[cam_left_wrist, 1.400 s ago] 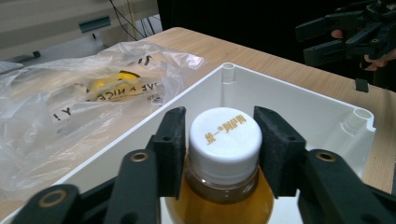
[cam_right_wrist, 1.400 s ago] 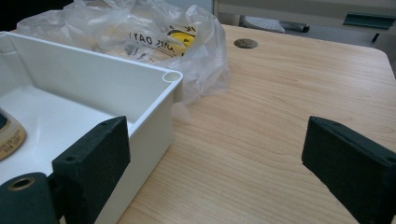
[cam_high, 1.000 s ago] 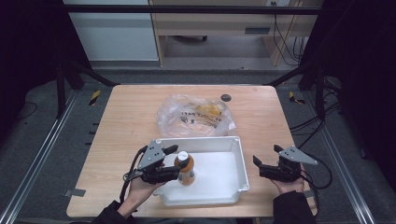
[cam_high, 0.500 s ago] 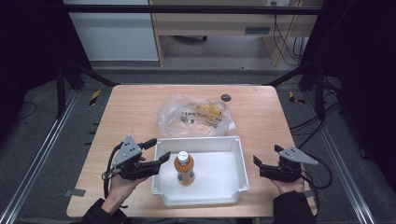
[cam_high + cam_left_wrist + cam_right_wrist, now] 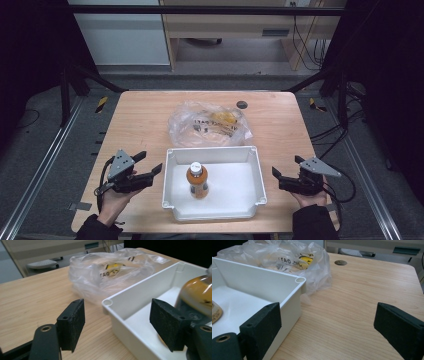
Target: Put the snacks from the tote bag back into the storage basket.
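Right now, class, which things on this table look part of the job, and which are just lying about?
Likely part of the job:
bottle, upright in the tray
tray
left gripper, open
right gripper, open

Lying about:
plastic bag beyond the tray
table's dark round spot

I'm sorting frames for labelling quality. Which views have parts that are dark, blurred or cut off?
High view: the wooden table is evenly lit, surroundings fall to near black. Left gripper view: the juice bottle is close, soft and cropped by the frame edge; the plastic bag shows mild sheen. Right gripper view: the near jaws look soft, the white tray stays readable.
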